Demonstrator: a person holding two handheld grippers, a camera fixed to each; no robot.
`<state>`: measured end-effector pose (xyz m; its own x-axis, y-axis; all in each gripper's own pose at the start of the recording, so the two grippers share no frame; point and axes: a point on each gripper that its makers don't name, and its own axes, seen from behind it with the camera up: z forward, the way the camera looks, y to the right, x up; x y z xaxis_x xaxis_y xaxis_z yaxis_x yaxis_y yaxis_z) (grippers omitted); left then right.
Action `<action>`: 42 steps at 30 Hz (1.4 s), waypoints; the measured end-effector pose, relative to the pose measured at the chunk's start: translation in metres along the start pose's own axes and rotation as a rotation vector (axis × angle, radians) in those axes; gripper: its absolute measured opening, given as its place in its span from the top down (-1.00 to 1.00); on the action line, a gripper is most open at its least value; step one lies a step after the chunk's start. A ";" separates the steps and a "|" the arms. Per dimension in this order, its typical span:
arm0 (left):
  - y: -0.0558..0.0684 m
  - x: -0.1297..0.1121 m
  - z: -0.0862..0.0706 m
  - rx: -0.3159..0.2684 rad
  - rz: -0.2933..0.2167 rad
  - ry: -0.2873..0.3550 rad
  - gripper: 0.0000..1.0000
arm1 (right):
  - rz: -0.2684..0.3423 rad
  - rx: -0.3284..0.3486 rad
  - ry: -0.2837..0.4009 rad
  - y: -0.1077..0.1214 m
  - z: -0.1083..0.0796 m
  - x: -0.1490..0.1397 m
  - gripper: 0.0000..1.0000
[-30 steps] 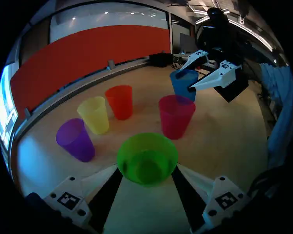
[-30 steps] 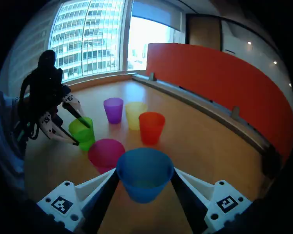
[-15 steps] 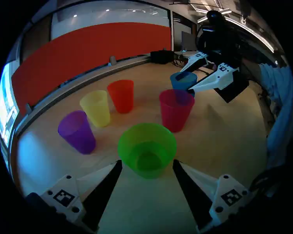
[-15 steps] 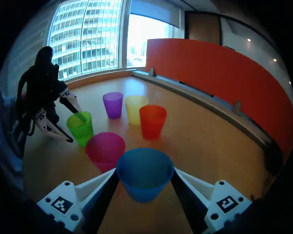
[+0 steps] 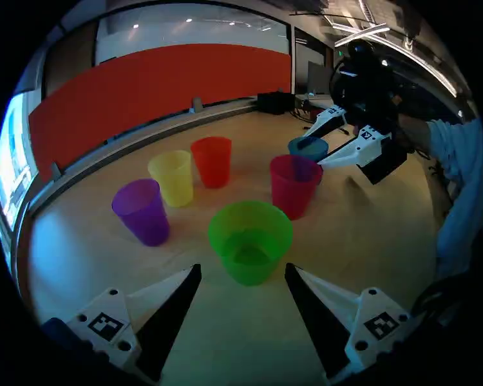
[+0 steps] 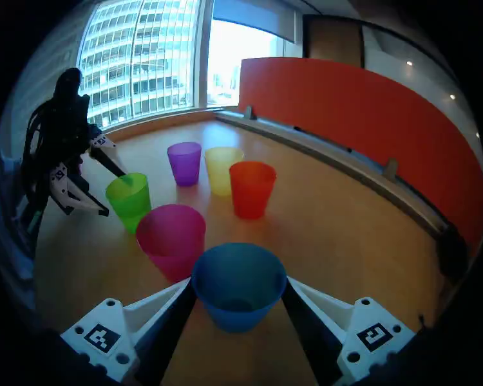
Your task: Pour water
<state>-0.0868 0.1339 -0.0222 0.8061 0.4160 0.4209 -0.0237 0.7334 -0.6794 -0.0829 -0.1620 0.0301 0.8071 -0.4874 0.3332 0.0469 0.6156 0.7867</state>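
Left gripper is spread wide open with nothing in it. The green cup stands upright on the wooden table just ahead of its fingertips, with a gap on both sides. There might be a bit of liquid low in it, honestly can't tell. In the right gripper view, the right gripper is clamped on the blue cup, both fingers pressed against its sides, cup upright; no idea if it's off the table. A bit further out the pink cup sits between the green and blue ones, just beside the blue. Then the purple cup, yellow cup and orange cup are lined up close together. Way in the back there's the orange wall and big windows.
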 end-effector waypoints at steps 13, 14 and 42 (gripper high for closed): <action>0.003 -0.001 -0.005 0.001 0.000 0.000 -0.93 | 0.001 -0.005 -0.005 -0.002 -0.005 -0.011 -1.00; 0.003 0.000 -0.005 0.001 -0.001 0.000 -0.93 | 0.002 -0.008 -0.005 -0.001 -0.005 -0.012 -1.00; -0.026 0.026 -0.064 0.177 -0.054 0.166 -0.93 | 0.047 -0.146 0.072 -0.007 -0.076 -0.027 -1.00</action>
<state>-0.0279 0.0912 -0.0321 0.8949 0.2901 0.3391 -0.0693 0.8410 -0.5365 -0.0604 -0.1066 -0.0239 0.8501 -0.4140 0.3255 0.0892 0.7222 0.6859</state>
